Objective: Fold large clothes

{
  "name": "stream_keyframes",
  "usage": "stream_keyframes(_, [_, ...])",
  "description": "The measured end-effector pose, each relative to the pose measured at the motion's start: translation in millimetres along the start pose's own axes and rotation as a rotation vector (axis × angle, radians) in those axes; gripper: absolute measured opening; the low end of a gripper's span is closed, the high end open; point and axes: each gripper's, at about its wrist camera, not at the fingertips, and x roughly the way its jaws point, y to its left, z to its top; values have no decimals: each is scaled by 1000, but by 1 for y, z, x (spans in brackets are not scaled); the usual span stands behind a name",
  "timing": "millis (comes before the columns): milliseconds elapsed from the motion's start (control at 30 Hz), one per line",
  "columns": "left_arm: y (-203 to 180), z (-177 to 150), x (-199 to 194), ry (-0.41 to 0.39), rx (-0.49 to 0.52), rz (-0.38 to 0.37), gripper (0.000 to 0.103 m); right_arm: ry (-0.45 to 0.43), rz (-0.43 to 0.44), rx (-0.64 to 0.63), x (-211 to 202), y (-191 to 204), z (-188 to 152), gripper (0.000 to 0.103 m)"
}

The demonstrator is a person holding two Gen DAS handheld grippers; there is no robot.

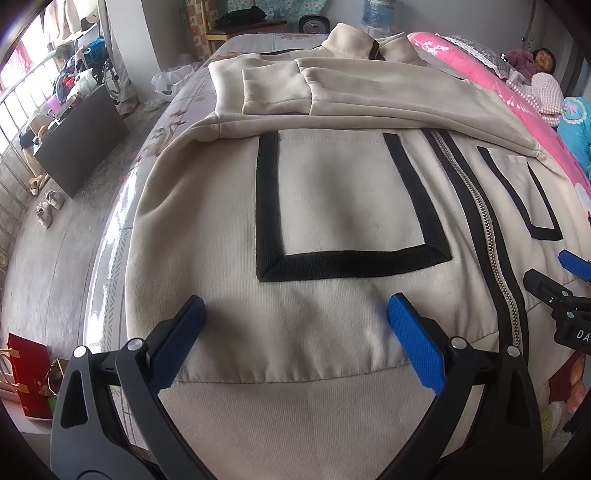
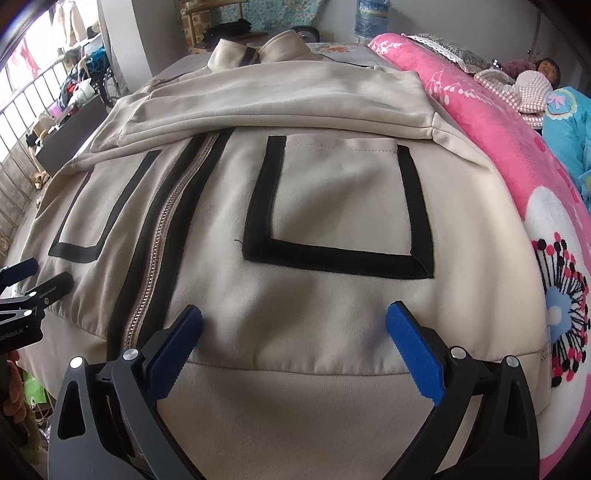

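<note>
Jacket, beige zip-up with black trim, spread front-up across the bed, filling the centre of both frames. Both sleeves folded across the chest, upper middle of each frame; cuff of one sleeve lies on top in the left view. Stand collar at top centre, far end of the bed. Zipper closed, running down the right side of the left view and the left side of the right view. Black-bordered patch pocket sits mid-frame in the left view; the other pocket mid-frame in the right view.

Left gripper at lower centre, jaws wide apart, blue pads just above the ribbed hem band; tips look to be resting on or just over the cloth, hard to tell which. Right gripper same pose over the other half of the hem, jaws wide apart, nothing between them. Each gripper shows at the edge of the other's view: right one at right edge of the left view, left one at left edge of the right view.

Pink floral blanket bunched along the right side of the frame, touching the jacket edge. Doll lying at upper right. Water jug at top centre beyond the bed. Dark cabinet on the floor, left of frame, with slippers near it.
</note>
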Motion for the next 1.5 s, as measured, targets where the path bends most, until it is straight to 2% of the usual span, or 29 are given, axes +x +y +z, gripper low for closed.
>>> stream_keyframes(933, [1, -6, -7, -43, 1, -5, 96, -7, -2, 4, -1, -1, -1, 97])
stream_keyframes(1133, [-2, -10, -21, -109, 39, -1, 96, -7, -2, 3, -1, -1, -1, 97])
stream_keyframes(1267, [1, -21, -37, -158, 67, -31, 96, -13, -2, 2, -1, -1, -1, 97])
stream_keyframes(1500, [14, -51, -64, -183, 52, -81, 96, -28, 0, 2, -2, -1, -3, 97])
